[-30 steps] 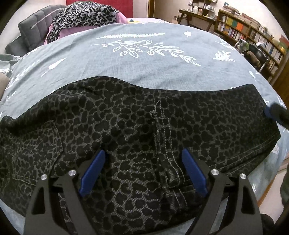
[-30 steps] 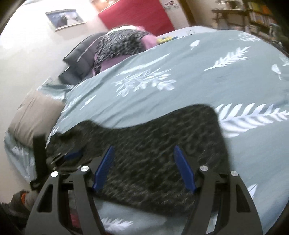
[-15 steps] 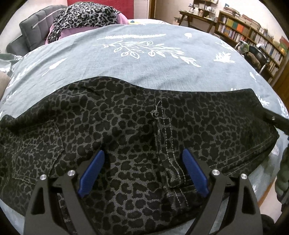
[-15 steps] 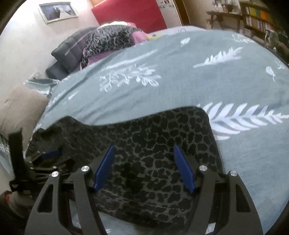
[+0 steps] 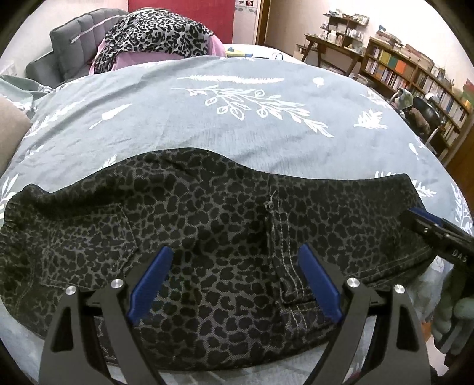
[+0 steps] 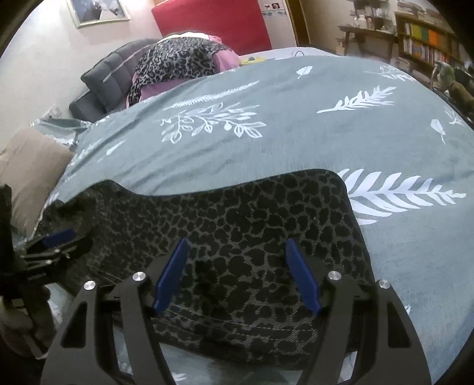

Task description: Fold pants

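While both tongs hang parted and empty, the pants [image 5: 225,237], dark leopard print, lie flat along the near edge of the bed [image 5: 237,130]. Left tongs [image 5: 234,278] over the fly seam; right tongs [image 6: 235,275] over the hem end. Step, as judged: positioning before a fold. Next move calls for lowering, pinching the near edges, and carrying both across together.

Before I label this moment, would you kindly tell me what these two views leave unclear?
- Pants: near edge hidden behind the left hand-held gripper, left wrist view.
- Right hand-held gripper: whether its fingertips touch the cloth, unclear from its own view.
- Bookshelf: titles too small.
- Wall picture: cut off by the top edge.
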`<state>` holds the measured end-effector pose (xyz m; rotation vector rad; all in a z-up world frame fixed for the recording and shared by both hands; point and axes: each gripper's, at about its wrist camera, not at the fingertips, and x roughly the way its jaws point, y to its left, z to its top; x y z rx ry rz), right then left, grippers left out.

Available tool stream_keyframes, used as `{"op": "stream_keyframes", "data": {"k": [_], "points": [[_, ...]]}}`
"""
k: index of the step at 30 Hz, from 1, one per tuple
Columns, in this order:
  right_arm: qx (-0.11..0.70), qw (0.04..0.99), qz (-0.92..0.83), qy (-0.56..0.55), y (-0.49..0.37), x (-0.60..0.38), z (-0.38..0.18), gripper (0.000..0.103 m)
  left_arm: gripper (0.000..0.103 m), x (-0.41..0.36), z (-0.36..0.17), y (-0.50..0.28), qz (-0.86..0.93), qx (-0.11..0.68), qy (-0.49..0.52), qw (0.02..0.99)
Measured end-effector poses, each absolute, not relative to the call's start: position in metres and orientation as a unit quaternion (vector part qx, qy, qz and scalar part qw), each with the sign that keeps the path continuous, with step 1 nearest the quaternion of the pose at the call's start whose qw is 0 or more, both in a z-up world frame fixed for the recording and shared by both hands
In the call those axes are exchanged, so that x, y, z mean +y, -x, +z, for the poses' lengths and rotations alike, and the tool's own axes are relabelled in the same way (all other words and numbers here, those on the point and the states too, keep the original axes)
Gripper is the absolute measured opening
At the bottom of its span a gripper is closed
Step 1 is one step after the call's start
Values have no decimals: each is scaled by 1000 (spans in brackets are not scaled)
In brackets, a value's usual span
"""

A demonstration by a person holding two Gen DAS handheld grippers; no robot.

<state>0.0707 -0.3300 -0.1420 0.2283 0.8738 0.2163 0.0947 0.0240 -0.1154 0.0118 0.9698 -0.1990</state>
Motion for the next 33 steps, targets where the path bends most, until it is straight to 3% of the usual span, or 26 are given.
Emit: {"op": "stream_keyframes", "data": {"k": [12, 15, 17, 33], "points": [[424, 894, 125, -77, -65, -293, -138, 71, 88, 42, -114, -90, -65, 462, -19, 884], [428, 892, 127, -73, -67, -283, -139, 80, 88, 51, -116, -88, -50, 465, -14, 884], [431, 890, 130, -68, -69, -275, -140, 80, 88, 59, -116, -87, -43, 468, -7, 883], [436, 874, 215, -4, -71, -176, -134, 80, 88, 167, -90, -50, 49, 437, 56, 896]]}}
